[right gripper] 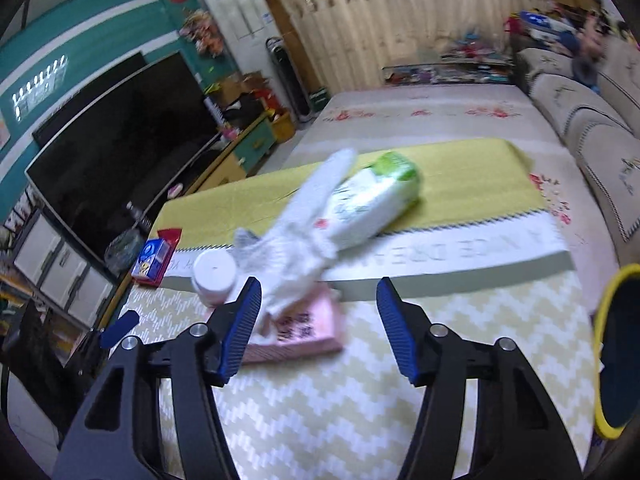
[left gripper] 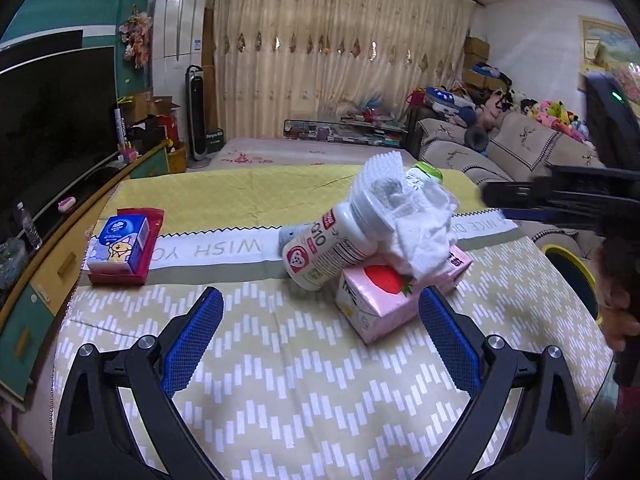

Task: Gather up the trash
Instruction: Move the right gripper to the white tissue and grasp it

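A trash pile lies mid-table: a white bottle [left gripper: 328, 248] on its side, crumpled white tissue [left gripper: 416, 216], a pink strawberry carton [left gripper: 384, 300] and a green-capped white pack [left gripper: 424, 172] behind. My left gripper [left gripper: 320, 312] is open and empty, just short of the pile. In the right wrist view the tissue [right gripper: 296, 248] drapes over the pink carton [right gripper: 304, 328], with the bottle [right gripper: 214, 276] at left and the green pack [right gripper: 372, 196] behind. My right gripper [right gripper: 320, 320] is open, its jaws either side of the carton's near end.
A red tray holding a blue tissue pack [left gripper: 120, 248] sits at the table's left edge. A yellow-rimmed dark bin [right gripper: 616, 348] stands off the right edge. A TV and cabinet run along the left, a sofa on the right.
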`<state>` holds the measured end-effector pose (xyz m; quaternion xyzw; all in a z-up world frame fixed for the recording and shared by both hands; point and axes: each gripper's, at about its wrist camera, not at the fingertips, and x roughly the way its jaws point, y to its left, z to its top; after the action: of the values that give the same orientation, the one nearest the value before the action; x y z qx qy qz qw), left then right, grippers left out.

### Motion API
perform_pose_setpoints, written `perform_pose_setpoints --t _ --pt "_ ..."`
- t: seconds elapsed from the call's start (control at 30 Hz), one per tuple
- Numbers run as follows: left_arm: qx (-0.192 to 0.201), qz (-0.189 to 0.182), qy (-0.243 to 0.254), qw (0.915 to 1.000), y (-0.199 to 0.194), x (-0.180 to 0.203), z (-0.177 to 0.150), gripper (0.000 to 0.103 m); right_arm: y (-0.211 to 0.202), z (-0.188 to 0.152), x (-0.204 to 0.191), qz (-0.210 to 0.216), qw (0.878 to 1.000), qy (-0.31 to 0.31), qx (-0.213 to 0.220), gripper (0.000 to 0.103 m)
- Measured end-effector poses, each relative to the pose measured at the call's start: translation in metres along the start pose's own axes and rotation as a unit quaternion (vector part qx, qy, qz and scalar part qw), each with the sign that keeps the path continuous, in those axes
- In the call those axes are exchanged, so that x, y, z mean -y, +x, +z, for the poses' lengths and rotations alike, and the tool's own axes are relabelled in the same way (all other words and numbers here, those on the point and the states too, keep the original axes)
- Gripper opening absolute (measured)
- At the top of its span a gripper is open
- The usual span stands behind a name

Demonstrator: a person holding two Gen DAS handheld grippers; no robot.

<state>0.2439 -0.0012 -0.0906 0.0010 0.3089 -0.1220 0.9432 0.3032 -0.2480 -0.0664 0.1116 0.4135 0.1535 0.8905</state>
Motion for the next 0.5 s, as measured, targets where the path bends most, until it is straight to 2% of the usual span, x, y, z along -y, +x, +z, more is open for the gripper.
perform_pose_setpoints --t 0.07,0.33,0.4,0.5 --pt "0.001 -0.004 0.001 1.0 -0.003 0.005 0.001 0.097 0.011 0.001 -0.009 -0.003 1.0 -0.009 -0.008 0.06" --pt "0.001 -0.013 0.002 0.9999 -0.005 0.011 -0.002 0.097 0.038 -0.007 -0.026 -0.027 0.999 -0.039 -0.024 0.06" --pt "0.0 -0.012 0.003 0.9999 -0.004 0.01 -0.001 0.097 0.041 -0.008 -0.027 -0.024 0.998 -0.044 -0.025 0.053" --pt "0.001 -0.01 0.008 0.9999 -0.005 0.013 -0.002 0.097 0.045 -0.011 -0.031 -0.033 0.997 -0.061 -0.025 0.028"
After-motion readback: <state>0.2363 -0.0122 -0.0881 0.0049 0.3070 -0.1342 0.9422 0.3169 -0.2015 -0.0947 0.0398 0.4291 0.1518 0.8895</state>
